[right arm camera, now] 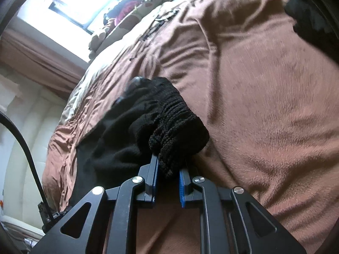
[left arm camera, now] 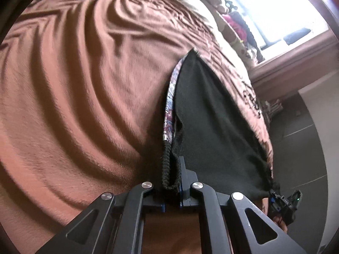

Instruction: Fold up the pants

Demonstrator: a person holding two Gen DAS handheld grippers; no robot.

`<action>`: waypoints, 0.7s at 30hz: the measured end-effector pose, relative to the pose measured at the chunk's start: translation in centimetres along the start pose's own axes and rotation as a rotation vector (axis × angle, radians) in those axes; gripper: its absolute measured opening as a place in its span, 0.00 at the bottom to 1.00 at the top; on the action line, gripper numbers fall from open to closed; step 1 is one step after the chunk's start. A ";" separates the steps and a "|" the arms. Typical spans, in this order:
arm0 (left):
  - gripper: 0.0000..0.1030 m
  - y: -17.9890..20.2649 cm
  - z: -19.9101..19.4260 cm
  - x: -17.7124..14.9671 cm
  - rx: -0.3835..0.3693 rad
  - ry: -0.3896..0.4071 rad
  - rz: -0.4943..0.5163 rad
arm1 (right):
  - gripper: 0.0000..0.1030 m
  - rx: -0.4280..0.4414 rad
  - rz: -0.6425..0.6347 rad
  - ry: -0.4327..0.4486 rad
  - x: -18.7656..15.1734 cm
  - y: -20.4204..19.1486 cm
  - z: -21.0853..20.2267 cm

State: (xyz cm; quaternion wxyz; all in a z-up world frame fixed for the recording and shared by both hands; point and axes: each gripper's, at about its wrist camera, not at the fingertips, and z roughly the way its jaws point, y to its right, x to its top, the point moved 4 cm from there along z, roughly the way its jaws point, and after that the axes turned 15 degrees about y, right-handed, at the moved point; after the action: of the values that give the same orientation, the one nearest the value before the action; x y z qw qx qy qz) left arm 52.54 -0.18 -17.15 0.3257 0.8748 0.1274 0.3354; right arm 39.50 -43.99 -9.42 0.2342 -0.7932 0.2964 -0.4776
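pants [left arm camera: 216,127] pinched in both jaws (waistband)

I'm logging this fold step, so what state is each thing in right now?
Pants: black, spread on the blanket, ribbed band pinched at two points.
Left gripper: shut on the pants' band.
Right gripper: shut on the pants' bunched ribbed band.
Blanket: brown, rumpled, covering the bed.
Window: bright, overexposed; open or closed can't be told.

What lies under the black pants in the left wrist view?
The black pants hang over a brown blanket on the bed, held up by the left gripper at the ribbed edge. Whatever lies directly beneath the black cloth is covered.
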 end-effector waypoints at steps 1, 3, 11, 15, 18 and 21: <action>0.08 0.2 -0.3 0.3 -0.003 0.008 0.003 | 0.12 0.007 -0.007 0.003 0.1 -0.4 -0.3; 0.08 0.5 -1.6 1.0 -0.016 0.026 0.001 | 0.12 0.019 -0.022 0.005 0.3 -1.1 -0.8; 0.08 0.5 -5.6 1.7 -0.035 0.063 -0.003 | 0.12 0.048 -0.038 -0.012 -0.5 -2.6 -2.9; 0.08 0.0 -7.5 1.6 -0.038 0.075 -0.014 | 0.12 0.058 -0.049 -0.032 -1.4 -3.1 -4.3; 0.08 -0.7 -9.5 1.1 -0.038 0.086 -0.018 | 0.12 0.070 -0.061 -0.048 -2.4 -3.5 -5.4; 0.08 -1.6 -11.7 0.5 -0.038 0.095 -0.032 | 0.12 0.081 -0.061 -0.061 -3.1 -3.6 -6.2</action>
State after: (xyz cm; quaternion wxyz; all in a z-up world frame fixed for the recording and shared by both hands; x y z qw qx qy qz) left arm 45.05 6.91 -11.38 0.3410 0.8494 0.1505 0.3736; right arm 33.66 -39.77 -6.27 0.2604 -0.8059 0.2451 -0.4719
